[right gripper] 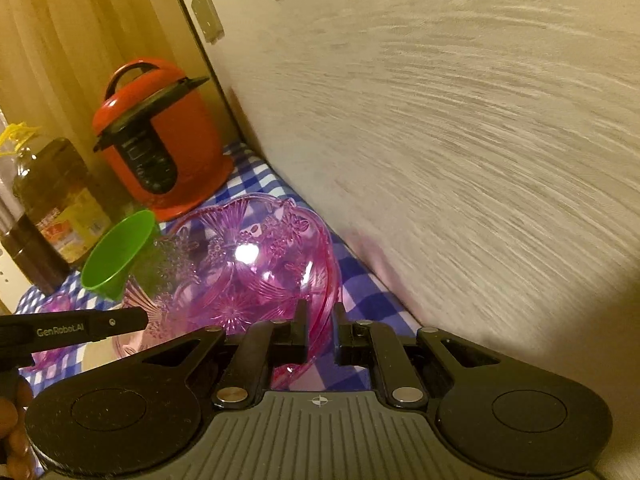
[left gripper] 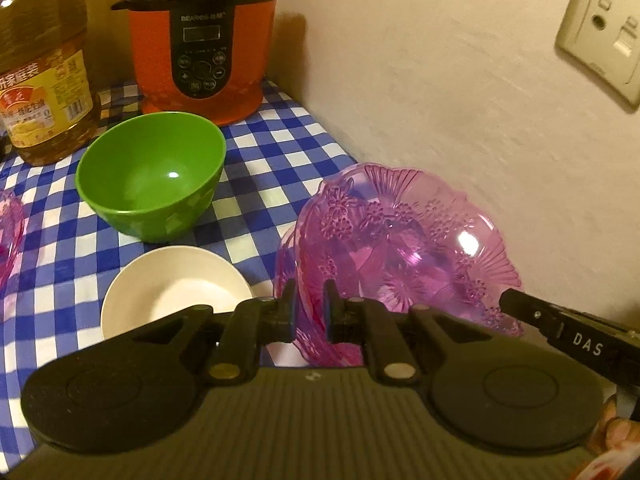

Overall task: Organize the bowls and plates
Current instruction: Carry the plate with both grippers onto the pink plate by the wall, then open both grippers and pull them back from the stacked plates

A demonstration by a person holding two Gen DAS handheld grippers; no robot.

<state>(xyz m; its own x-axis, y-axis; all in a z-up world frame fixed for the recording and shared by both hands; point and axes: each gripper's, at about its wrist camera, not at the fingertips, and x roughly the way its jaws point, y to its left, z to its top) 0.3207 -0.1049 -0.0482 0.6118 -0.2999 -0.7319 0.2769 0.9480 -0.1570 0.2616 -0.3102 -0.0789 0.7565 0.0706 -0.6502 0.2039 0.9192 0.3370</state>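
Observation:
A clear pink bowl (left gripper: 400,248) with a flower pattern is tilted near the wall, over the blue checked tablecloth (left gripper: 280,148). My left gripper (left gripper: 310,300) is shut on its near rim. My right gripper (right gripper: 320,316) is shut on the rim at the bowl's (right gripper: 248,264) other side. Under it a second pink dish (left gripper: 285,264) shows at the left; I cannot tell whether the two touch. A green bowl (left gripper: 152,184) stands upright further back, and a small white dish (left gripper: 176,292) lies in front of it.
A red pressure cooker (left gripper: 200,40) stands in the far corner with a big oil bottle (left gripper: 44,68) to its left. The wall (left gripper: 460,120) runs close along the right, with a socket (left gripper: 600,36) on it. Another pink dish (left gripper: 8,232) peeks in at the left edge.

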